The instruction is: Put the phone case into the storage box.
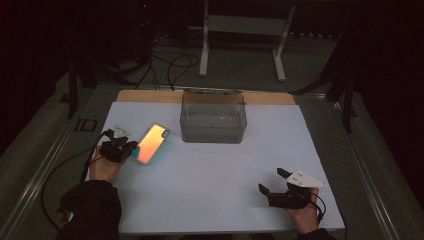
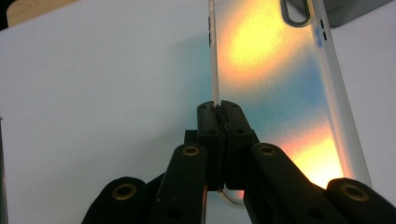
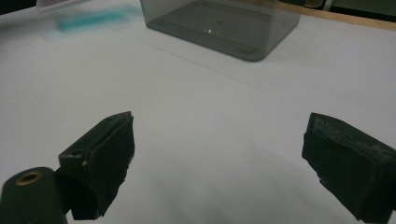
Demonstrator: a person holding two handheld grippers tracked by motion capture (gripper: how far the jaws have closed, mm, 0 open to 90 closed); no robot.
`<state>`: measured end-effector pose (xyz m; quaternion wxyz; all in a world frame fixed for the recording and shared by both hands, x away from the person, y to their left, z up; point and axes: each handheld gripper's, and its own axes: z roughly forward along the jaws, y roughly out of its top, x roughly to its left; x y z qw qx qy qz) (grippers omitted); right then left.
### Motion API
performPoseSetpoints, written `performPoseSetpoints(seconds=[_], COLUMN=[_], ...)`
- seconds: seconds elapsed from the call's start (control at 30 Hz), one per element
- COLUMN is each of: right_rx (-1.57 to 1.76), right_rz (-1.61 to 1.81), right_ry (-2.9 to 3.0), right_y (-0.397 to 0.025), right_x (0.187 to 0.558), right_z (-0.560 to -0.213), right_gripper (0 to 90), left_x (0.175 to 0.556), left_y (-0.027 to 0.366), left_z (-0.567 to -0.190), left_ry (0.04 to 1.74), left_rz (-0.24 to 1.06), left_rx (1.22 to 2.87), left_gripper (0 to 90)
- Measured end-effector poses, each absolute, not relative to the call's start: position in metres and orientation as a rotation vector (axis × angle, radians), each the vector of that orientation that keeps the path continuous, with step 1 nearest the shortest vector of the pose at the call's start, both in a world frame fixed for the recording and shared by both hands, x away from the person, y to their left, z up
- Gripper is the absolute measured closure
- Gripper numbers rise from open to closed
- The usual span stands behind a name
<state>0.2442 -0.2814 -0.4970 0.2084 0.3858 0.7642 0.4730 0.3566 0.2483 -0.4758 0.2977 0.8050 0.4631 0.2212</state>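
A phone case (image 1: pixel 151 143) with an orange, yellow and blue sheen is tilted up off the white table at the left. My left gripper (image 1: pixel 131 148) is shut on its near edge. In the left gripper view the two jaws pinch the case's thin side rim (image 2: pixel 215 95), and the case (image 2: pixel 275 88) stretches away to the upper right with its camera cut-out at the top. My right gripper (image 1: pixel 272 181) rests low at the front right of the table, open, with nothing between its pads (image 3: pixel 105 158).
A clear grey plastic bin (image 1: pixel 213 117) stands at the back middle of the white tabletop (image 1: pixel 215 175); in the right gripper view the bin (image 3: pixel 224 25) is ahead. Cables and a white metal frame (image 1: pixel 245 30) lie on the floor beyond the table.
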Motion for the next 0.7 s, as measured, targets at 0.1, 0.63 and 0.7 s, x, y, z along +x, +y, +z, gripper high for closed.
performPoseSetpoints(seconds=[0.1,0.63,0.7], right_rx=[1.072,1.089,1.095], right_rz=[1.314,1.325,1.327], right_ry=[2.131,2.135,2.136], right_y=[-0.281,-0.279,-0.278], right_x=[0.244,0.246,0.247], right_z=[-0.497,-0.499,-0.499], right_gripper=[9.6,9.5,9.5], left_x=[0.355,0.336,0.333], left_y=[0.246,0.233,0.232], left_z=[-0.473,-0.459,-0.458], left_ry=[1.225,1.156,1.150], left_rz=[0.591,0.586,0.584], left_rx=[2.129,2.047,2.038], left_gripper=[89.2,89.2,89.2])
